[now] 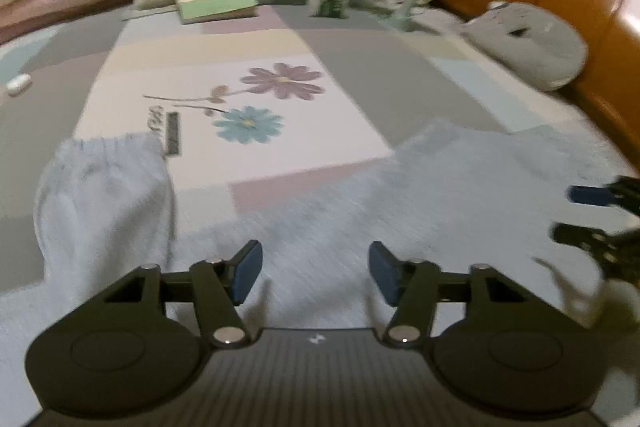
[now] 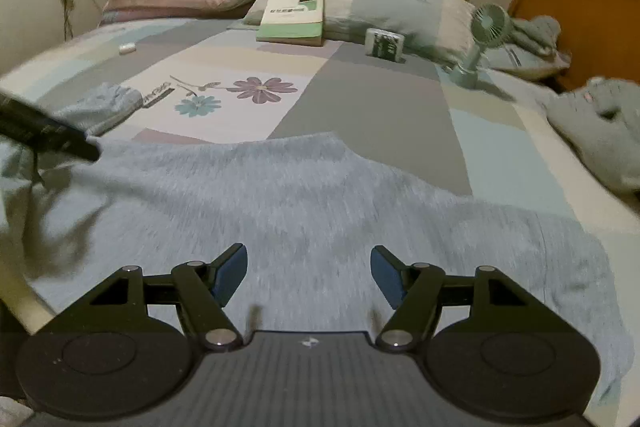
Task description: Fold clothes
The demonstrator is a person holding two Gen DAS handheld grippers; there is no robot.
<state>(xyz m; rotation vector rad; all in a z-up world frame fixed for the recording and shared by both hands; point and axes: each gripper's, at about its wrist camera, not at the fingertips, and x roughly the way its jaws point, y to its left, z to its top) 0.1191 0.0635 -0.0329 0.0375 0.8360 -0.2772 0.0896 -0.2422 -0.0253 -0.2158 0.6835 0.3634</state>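
A pale grey-blue garment (image 1: 304, 211), seemingly of soft fleecy knit, is seen spread across the near part of the bed (image 1: 372, 67), over a patchwork cover printed with flowers. At the far left, a gathered cuff (image 1: 112, 147) is shown at the end of a sleeve or leg that runs back toward the camera. The left tongs (image 1: 316, 273) are held spread apart just above the cloth, with nothing pinched between the blue pads. Further right, the main body of the garment is laid mostly flat, though soft wrinkles are visible near its left side in the right wrist view. The right tongs (image 2: 308, 273) are likewise held wide open over the fabric, empty. The step in hand is judged to be the approach before a first fold; no fold appears to have been made yet. For the next move, each pair of tongs would need to be lowered to an edge and closed on it, so the cloth can be lifted and carried over itself.
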